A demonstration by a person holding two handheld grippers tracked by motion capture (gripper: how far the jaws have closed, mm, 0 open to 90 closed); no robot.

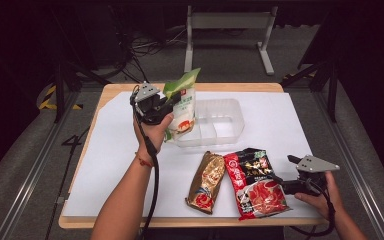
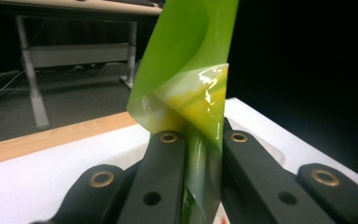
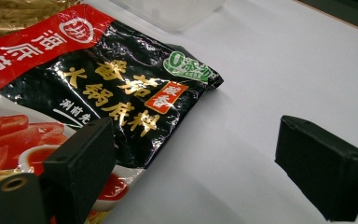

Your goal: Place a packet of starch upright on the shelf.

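Left hand-held gripper (image 1: 164,107), jaws clenched on the glossy green-and-white plastic pouch (image 1: 181,106), holds it upright above the near-left edge of the clear, ribbed, two-compartment plastic tray (image 1: 230,117); in the left gripper view the crinkled film (image 2: 193,98) folds between the matte black jaws. Right hand-held gripper (image 1: 289,175) rests released, jaws apart, just beside the shiny red-and-black flat sachet (image 1: 254,182). A gold foil packet (image 1: 206,181) lies alongside it on the white-papered wooden bench (image 1: 290,125).

Clear plastic tray (image 1: 230,131) at the table's far middle, gold packet (image 1: 206,182) near the front edge, wooden table (image 1: 115,91) under white sheet (image 1: 280,125), metal stand (image 1: 230,22) on the floor beyond
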